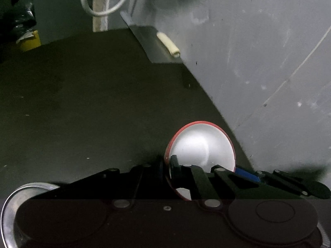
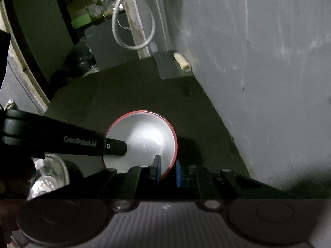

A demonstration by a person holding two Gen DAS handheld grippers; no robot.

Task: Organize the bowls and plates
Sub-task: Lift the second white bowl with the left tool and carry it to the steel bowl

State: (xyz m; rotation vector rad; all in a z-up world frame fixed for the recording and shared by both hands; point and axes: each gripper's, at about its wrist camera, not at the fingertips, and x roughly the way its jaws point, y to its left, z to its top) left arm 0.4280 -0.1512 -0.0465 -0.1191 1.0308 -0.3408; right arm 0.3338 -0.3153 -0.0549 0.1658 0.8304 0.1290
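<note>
Right wrist view: glossy round red-rimmed white bowl (image 2: 142,140), rim pinched.

The red-rimmed white bowl (image 1: 201,144) has its near rim hidden behind the left gripper (image 1: 167,169). Left of the bowl, a steel plate (image 1: 12,210) is cut by the frame edge. The right gripper (image 2: 167,169) covers the bowl's lower rim.
</note>
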